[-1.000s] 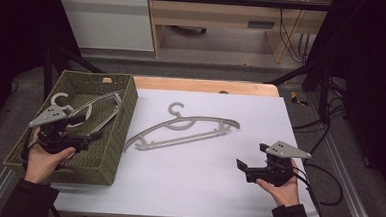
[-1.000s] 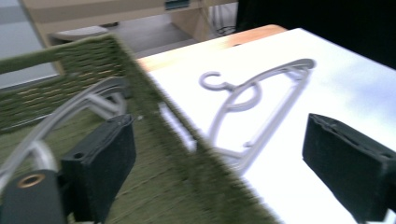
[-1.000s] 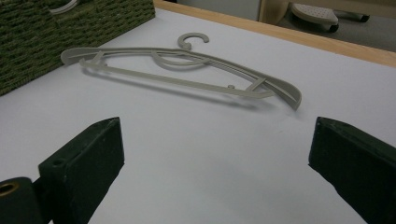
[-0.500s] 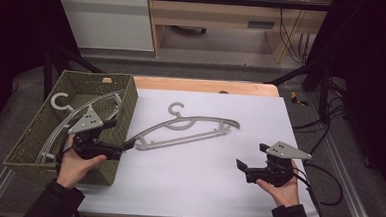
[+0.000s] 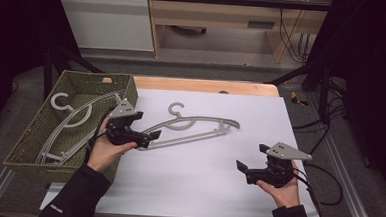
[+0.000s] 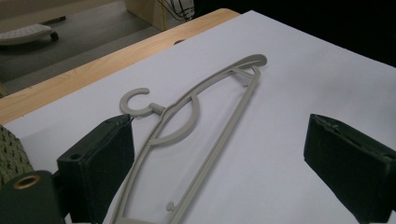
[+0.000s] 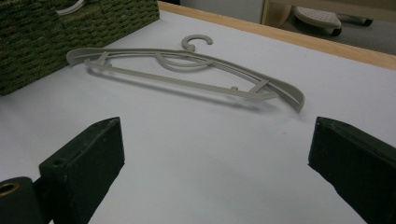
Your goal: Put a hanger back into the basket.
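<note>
One grey plastic hanger lies in my woven green basket; my left gripper, jaws wide, reaches the second grey hanger on the tabletop; right gripper idle, jaws wide.

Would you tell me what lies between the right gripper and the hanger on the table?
Only bare white table: the right gripper view shows it between the right gripper and hanger.
</note>
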`<state>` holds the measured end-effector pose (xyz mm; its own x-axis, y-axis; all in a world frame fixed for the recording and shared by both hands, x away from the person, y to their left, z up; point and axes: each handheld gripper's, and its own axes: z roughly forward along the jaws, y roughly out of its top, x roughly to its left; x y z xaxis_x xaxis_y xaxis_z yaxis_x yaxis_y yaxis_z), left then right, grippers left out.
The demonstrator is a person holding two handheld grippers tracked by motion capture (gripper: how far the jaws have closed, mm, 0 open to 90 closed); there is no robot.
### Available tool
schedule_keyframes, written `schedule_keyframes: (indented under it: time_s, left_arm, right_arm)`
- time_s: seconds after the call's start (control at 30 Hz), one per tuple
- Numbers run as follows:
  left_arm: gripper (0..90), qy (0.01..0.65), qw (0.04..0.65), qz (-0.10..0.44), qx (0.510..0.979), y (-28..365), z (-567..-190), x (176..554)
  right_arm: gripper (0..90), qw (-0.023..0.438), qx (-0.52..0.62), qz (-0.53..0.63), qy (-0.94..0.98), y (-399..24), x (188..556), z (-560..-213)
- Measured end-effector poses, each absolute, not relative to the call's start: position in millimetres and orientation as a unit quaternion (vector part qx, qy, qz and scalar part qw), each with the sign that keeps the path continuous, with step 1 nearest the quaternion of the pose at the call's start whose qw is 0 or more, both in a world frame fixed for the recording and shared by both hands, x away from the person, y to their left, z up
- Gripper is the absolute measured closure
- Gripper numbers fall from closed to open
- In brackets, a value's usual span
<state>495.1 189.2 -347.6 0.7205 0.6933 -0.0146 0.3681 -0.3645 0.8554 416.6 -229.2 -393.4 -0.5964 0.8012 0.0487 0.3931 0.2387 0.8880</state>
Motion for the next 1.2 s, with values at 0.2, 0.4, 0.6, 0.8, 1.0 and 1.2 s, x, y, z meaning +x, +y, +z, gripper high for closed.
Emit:
schedule_keyframes:
  time_s: [0.2,0.4,0.6,0.8,1.0,1.2]
  left_arm:
    - [11.3,0.337,0.43,0.183,0.817,174.0,-358.9,519.3]
    - [16.8,0.357,0.419,0.179,0.815,168.4,-372.4,540.3]
    - [20.3,0.361,0.4,0.178,0.823,163.6,-383.6,554.4]
    - [24.0,0.377,0.363,0.173,0.834,160.1,-403.9,570.4]
    - [30.3,0.378,0.341,0.178,0.842,152.2,-415.8,582.9]
    - [33.5,0.385,0.327,0.158,0.848,143.4,-434.8,594.4]
  right_arm:
    - [4.3,0.212,0.393,0.472,0.76,-228.3,417.0,-394.5]
    - [4.4,0.211,0.392,0.468,0.764,-226.2,418.1,-396.3]
    - [4.7,0.21,0.391,0.468,0.764,-225.3,418.4,-397.0]
    - [4.7,0.21,0.392,0.466,0.765,-224.6,418.6,-397.5]
    - [4.8,0.208,0.39,0.466,0.766,-224.4,418.5,-397.7]
    - [4.9,0.208,0.388,0.47,0.765,-225.1,418.0,-397.1]
